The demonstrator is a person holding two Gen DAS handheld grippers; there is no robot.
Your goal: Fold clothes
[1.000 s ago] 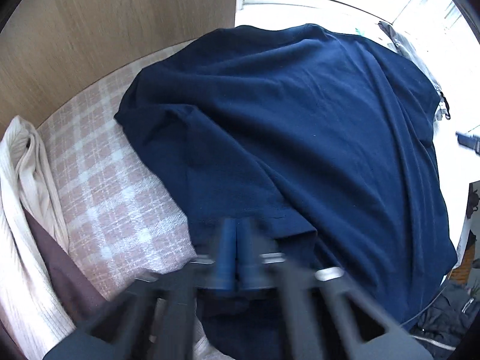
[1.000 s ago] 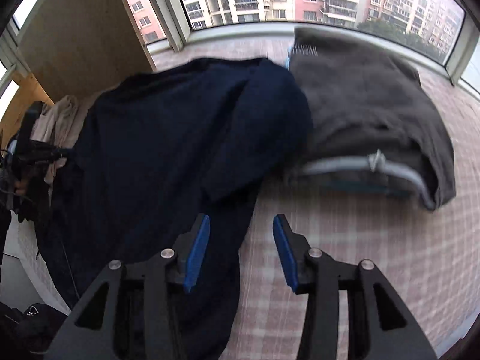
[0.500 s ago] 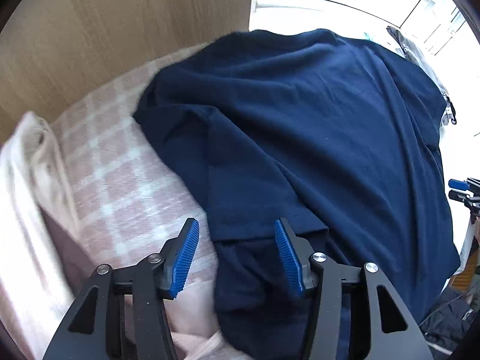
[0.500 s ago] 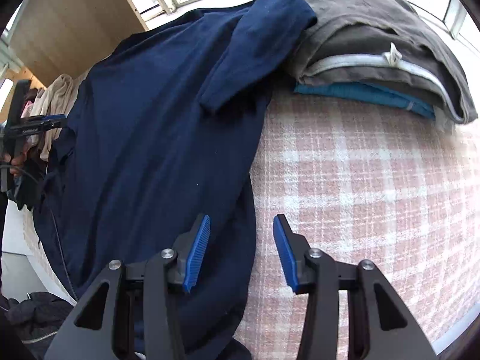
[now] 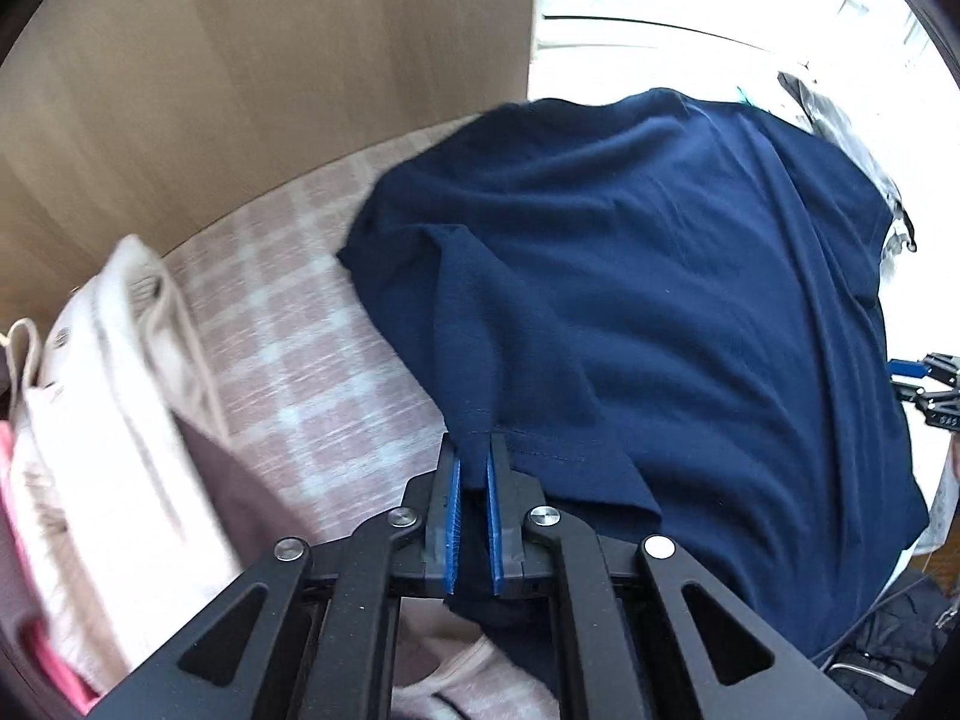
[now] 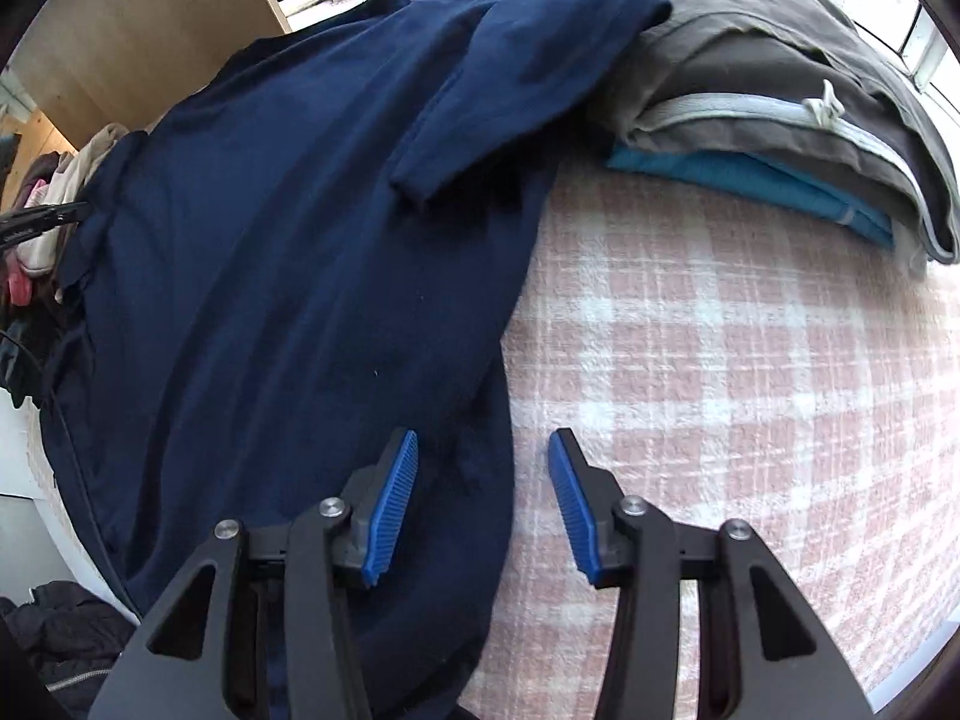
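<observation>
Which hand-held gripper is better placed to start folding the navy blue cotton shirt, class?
Left. The left hand-held gripper already pinches the navy blue cotton shirt; the right hand-held gripper is open, gripping nothing.

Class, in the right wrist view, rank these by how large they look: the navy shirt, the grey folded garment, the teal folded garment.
1. navy shirt, clearly largest.
2. grey folded garment.
3. teal folded garment, mostly hidden beneath the grey one, so only its visible edge counts.

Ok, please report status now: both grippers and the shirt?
Left gripper shut on dark navy cotton shirt sleeve hem. Right gripper open over shirt's edge. Folded grey garment pile under other sleeve.
</observation>
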